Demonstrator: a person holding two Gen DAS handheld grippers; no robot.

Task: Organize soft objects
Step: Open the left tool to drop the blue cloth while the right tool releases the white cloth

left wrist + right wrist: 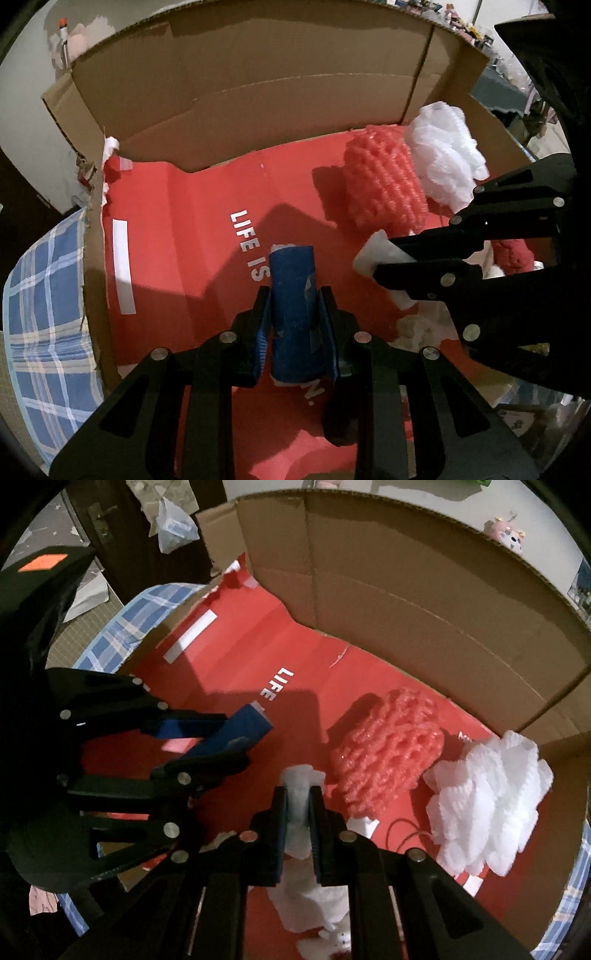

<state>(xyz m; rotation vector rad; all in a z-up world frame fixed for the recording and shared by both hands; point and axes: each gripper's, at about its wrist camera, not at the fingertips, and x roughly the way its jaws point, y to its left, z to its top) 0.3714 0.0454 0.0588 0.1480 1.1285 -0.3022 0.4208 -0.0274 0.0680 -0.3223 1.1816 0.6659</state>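
Both grippers hang over an open cardboard box (258, 92) with a red printed floor (177, 236). My left gripper (293, 295) is shut on a rolled blue soft piece (293, 295), also seen as the blue roll (243, 725) in the left gripper (236, 734) at the left of the right wrist view. My right gripper (298, 794) is shut on a white soft piece (301, 779); that white piece (376, 251) pokes from the right gripper (384, 258) beside the blue roll. A pink mesh foam sleeve (384, 753) and a white foam bundle (491, 801) lie on the box floor.
Tall cardboard flaps (406, 590) wall the far side of the box. Blue plaid cloth (40, 306) lies under the box at the left. A white-and-red soft item (332, 938) sits low under my right gripper. A thin dark cord (406, 830) loops on the floor.
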